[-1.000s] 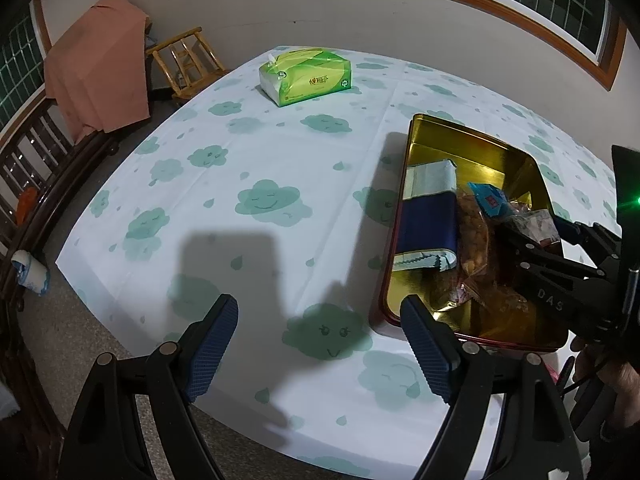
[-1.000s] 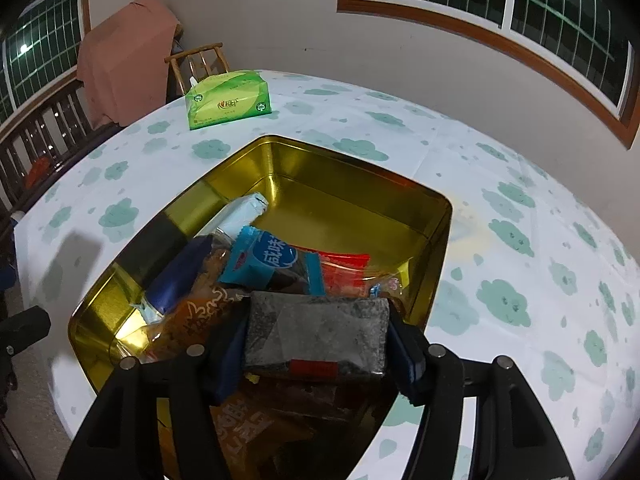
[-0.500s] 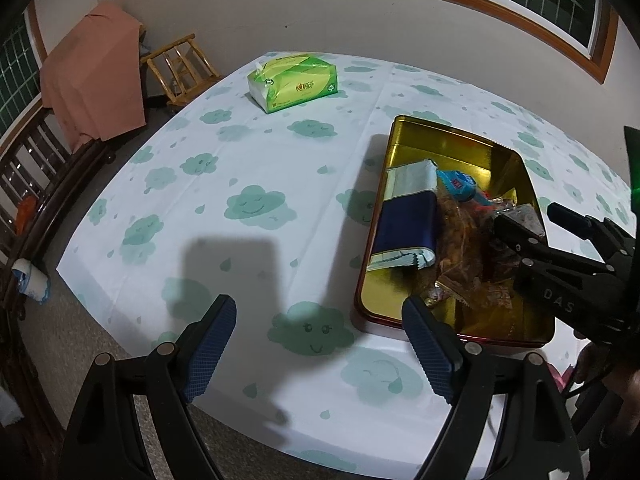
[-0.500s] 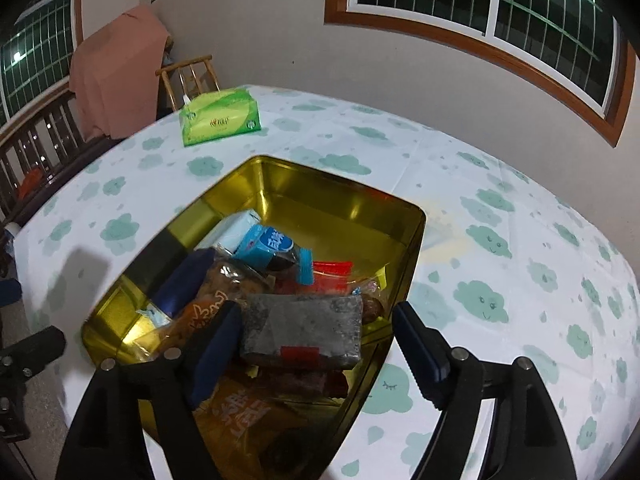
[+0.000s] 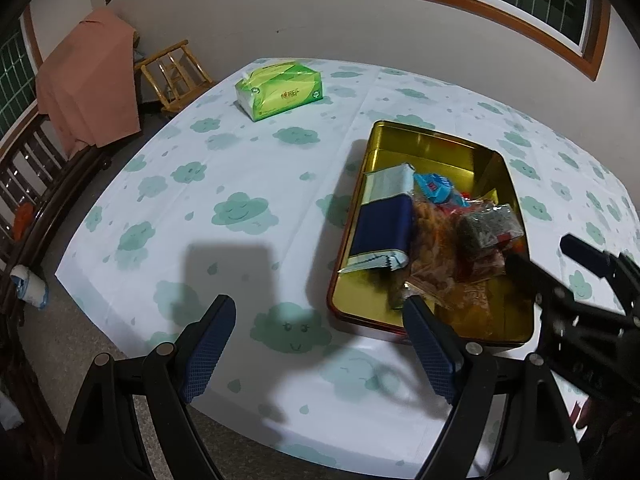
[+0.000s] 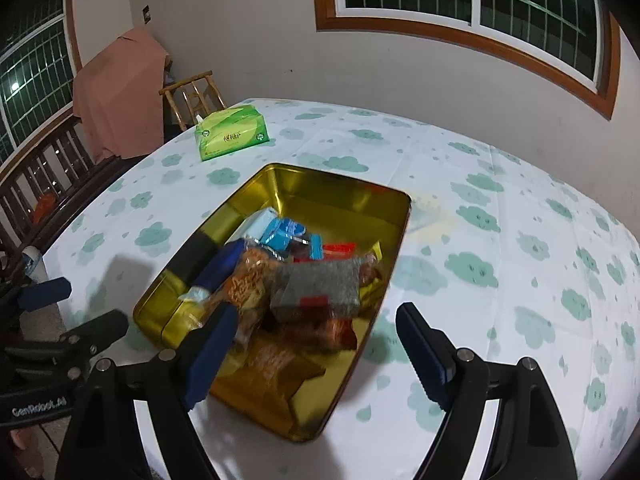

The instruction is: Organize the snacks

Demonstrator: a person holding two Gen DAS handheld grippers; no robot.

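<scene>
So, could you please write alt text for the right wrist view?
A gold tin half full of snack packets, a grey packet on top, sits on a cloud-print tablecloth. The right gripper hovers near it, opening, nothing between its fingers.

The left gripper (image 5: 318, 344) hung over the near edge of the desk (image 5: 248, 184), jaws wide apart with nothing but the cloud-print cloth between them. The gold tin (image 5: 432, 138) sat toward the right side, loaded with snacks: a dark blue packet (image 5: 384, 232) along its left wall, a light blue packet (image 5: 434, 188) behind, orange crisps (image 5: 434, 240) in the middle, and a grey block (image 5: 486, 228) on top at the right. A green tissue pack (image 5: 280, 90) lay near the far edge. The right gripper (image 5: 560, 264) poked in from the right, just past the tin's near right corner, jaws opening and empty.
</scene>
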